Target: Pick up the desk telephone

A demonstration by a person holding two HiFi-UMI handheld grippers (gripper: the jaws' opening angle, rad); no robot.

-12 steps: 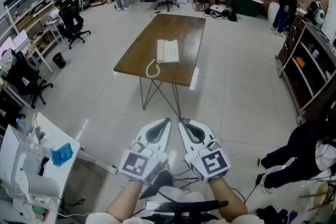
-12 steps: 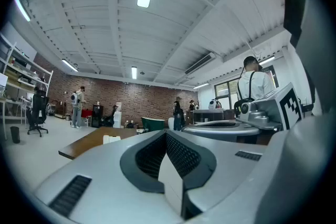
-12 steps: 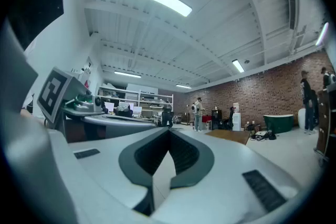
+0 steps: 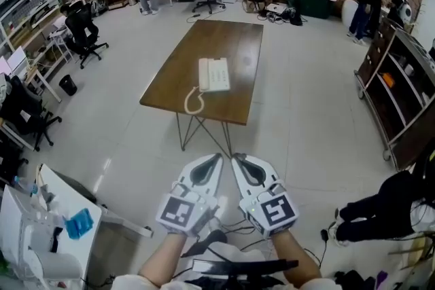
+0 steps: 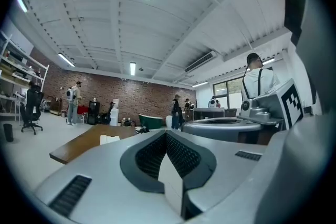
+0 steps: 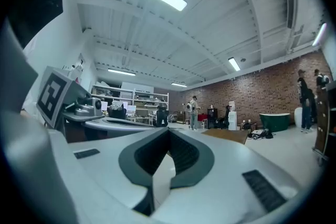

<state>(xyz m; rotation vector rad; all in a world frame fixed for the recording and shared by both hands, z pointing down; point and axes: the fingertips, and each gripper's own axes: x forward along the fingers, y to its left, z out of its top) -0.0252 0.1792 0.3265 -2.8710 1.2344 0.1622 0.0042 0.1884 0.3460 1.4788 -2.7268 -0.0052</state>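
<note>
A white desk telephone (image 4: 213,73) with a coiled cord lies on a brown wooden table (image 4: 183,85) some way ahead of me. From the left gripper view the telephone (image 5: 109,139) is a small pale shape on the tabletop (image 5: 79,143). Both grippers are held side by side low in front of my body, far short of the table. My left gripper (image 4: 217,157) is shut with nothing in it. Beside it, my right gripper (image 4: 234,157) is also shut and empty. In the right gripper view only a far corner of the table (image 6: 228,135) shows.
Pale tiled floor lies between me and the table. A white workbench (image 4: 47,227) with clutter stands at my near left. Dark shelving (image 4: 394,98) lines the right side. Office chairs (image 4: 85,30) stand at the left. Several people stand by the far brick wall.
The view has shifted slightly: the table and telephone sit a little lower and to the left in the head view. Both grippers stay shut in the same place before me.
</note>
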